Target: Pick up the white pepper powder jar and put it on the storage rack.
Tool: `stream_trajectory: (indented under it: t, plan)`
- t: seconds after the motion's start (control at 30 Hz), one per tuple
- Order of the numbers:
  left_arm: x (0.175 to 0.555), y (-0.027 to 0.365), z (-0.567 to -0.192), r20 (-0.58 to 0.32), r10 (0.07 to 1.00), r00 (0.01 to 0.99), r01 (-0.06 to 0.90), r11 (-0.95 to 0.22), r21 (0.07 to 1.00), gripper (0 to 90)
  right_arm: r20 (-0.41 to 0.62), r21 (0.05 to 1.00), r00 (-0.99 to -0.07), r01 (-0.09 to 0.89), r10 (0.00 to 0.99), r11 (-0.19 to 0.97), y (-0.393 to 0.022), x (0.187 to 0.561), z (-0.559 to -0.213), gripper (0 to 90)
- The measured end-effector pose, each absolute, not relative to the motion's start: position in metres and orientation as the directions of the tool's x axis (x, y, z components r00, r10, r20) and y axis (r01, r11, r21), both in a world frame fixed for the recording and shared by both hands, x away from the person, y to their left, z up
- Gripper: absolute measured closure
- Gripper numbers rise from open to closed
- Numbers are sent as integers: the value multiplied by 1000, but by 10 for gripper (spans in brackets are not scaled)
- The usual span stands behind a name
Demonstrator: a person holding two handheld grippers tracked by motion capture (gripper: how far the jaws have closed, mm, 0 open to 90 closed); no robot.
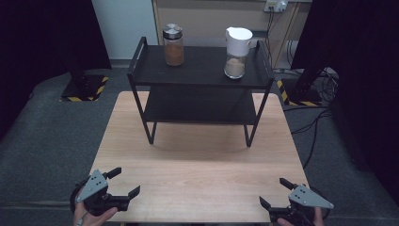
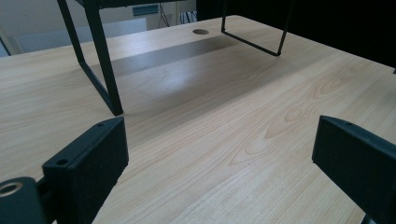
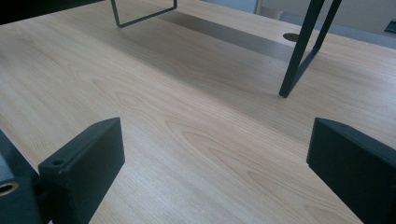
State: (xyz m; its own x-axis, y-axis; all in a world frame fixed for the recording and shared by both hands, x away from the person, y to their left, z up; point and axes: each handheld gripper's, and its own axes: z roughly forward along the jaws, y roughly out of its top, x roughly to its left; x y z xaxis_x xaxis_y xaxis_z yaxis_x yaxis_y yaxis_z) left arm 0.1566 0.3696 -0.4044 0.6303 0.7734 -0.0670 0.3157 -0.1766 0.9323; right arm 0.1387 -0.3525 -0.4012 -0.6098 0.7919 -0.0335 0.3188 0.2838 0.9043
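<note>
Both grippers, left (image 1: pixel 123 182) and right (image 1: pixel 273 192), hover at the surface's (image 1: pixel 202 165) near edge, fingers spread, empty. Jars (image 1: pixel 173 45) (image 1: pixel 236 46) stand on the rack's (image 1: pixel 202 70) top shelf, well apart; a careless reach could tip either, likely the tall white-capped one.

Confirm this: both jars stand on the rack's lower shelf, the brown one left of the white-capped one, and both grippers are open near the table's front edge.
Not quite. The jar of brown powder and the white-capped jar stand on the top shelf of the black rack, not the lower one; the high view shows it. The rest holds: brown one left, left gripper and right gripper open near the table's front edge.
</note>
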Motion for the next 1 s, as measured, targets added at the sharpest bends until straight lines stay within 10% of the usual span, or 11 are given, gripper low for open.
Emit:
stream_trajectory:
  t: [1.0]
  plan:
    - [158, 370, -404, -72, 768, 636, 318, -176, 932, 26, -23, 904, -608, 327, 794, 277, -354, 139, -403, 44]
